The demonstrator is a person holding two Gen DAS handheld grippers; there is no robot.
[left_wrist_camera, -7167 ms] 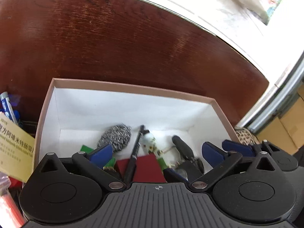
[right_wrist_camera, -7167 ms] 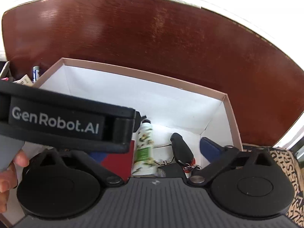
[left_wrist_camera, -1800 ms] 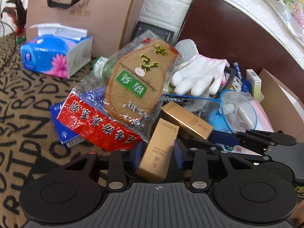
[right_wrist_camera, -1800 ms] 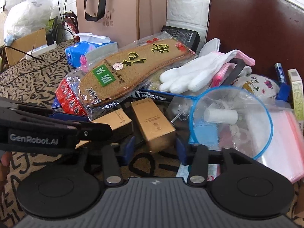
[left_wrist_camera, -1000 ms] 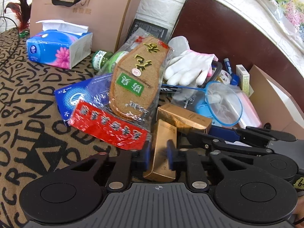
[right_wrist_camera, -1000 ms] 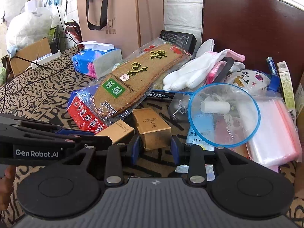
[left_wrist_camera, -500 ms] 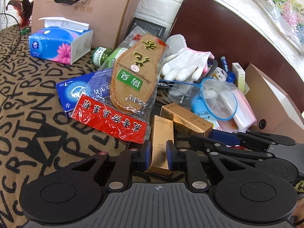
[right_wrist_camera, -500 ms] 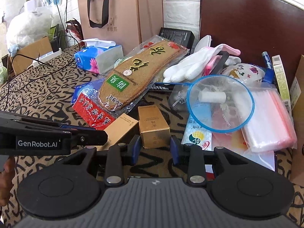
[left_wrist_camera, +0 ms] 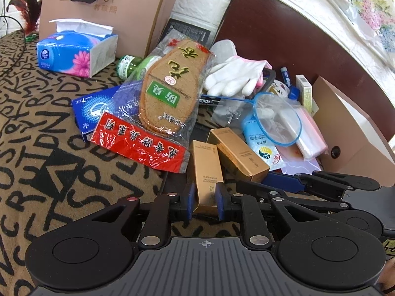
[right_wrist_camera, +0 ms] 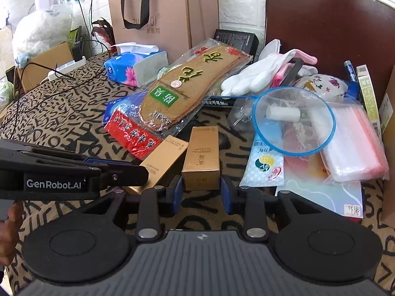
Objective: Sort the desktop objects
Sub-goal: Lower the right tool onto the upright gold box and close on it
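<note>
On cloth | left gripper (left_wrist_camera: 203,201), right gripper (right_wrist_camera: 201,193) jaws each clamp gold box (left_wrist_camera: 206,172) lengthwise, pointing forward

Near ends of both gold cartons sit behind gripper bodies: left carton (left_wrist_camera: 206,177) lower end hidden btwn the pads (left_wrist_camera: 189,198); right carton (right_wrist_camera: 202,159) base masked by right gripper (right_wrist_camera: 201,191) frame. Blue box (left_wrist_camera: 95,109) mostly under the bagged insoles (left_wrist_camera: 170,86); its print unreadable. Green bottle (left_wrist_camera: 129,64) only partly seen behind the same bag. Black box (right_wrist_camera: 235,39) lower half covered by the pile; label too small to read. Cardboard box (left_wrist_camera: 345,123) cut off at frame edge, interior not visible. Items under blue net (right_wrist_camera: 293,120) blurred by mesh. Person's hand (right_wrist_camera: 8,234) cropped at left edge.
</note>
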